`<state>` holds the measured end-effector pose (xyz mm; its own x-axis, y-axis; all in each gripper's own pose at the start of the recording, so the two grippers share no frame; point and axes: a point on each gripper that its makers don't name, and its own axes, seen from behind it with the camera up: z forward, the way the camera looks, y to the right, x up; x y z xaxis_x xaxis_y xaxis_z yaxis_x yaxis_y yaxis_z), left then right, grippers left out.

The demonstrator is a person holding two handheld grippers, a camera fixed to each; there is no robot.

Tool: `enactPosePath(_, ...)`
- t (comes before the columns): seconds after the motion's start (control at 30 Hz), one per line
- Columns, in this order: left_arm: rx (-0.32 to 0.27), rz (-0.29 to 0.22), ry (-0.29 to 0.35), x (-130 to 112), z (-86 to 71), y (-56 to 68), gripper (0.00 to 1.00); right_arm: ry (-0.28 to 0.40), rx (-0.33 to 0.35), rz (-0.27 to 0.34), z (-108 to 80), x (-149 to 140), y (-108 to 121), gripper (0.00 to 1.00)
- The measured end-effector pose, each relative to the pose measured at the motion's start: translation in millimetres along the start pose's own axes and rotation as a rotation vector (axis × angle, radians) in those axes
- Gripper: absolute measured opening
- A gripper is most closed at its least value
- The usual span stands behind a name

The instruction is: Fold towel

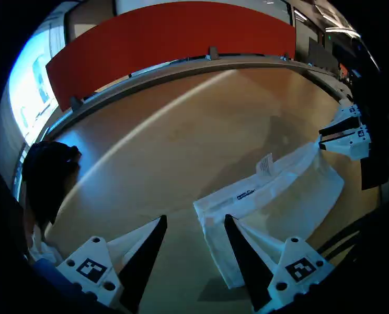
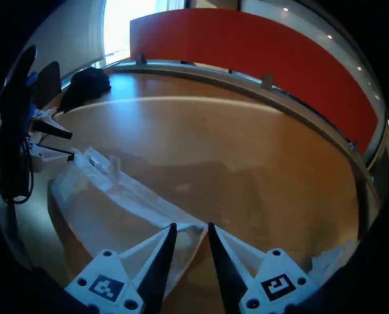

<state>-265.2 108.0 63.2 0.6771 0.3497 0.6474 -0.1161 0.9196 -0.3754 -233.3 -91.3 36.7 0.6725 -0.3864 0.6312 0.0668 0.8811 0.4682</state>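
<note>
Left gripper view: the left hand-held gripper (image 1: 194, 219) stands wide open, low over the table (image 1: 184, 131), at the near corner of the white towel (image 1: 283, 199), which lies flat as a long strip, apparently doubled once. Right gripper view: the right hand-held gripper (image 2: 190, 227) is open by a narrow gap, with the strip's opposite corner between its fingers and not yet pinched. Judged step: taking hold of both ends for the next fold, which calls for each gripper to close on cloth and then carry one end over the other.
</note>
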Motion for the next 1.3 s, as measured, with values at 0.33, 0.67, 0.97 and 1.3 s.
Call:
enactPosePath(0.33,0.015,-0.032,0.017,1,-12.6,-10.7,0.81,0.017,-0.022,-0.002,-5.3,2,6,0.62)
enactPosePath(0.67,0.011,-0.057,0.017,-13,-25.8,-10.3,0.81,0.03,-0.007,0.011,-20.1,-7,-2,0.85)
enactPosePath(0.97,0.006,-0.087,0.017,-32,-43.3,-0.7,0.81,0.035,-0.002,0.034,-42.2,-27,-13,0.85)
enactPosePath(1.3,0.023,-0.13,0.012,-63,-69.4,10.9,0.81,0.031,-0.008,0.073,-65.9,-54,-23,0.85)
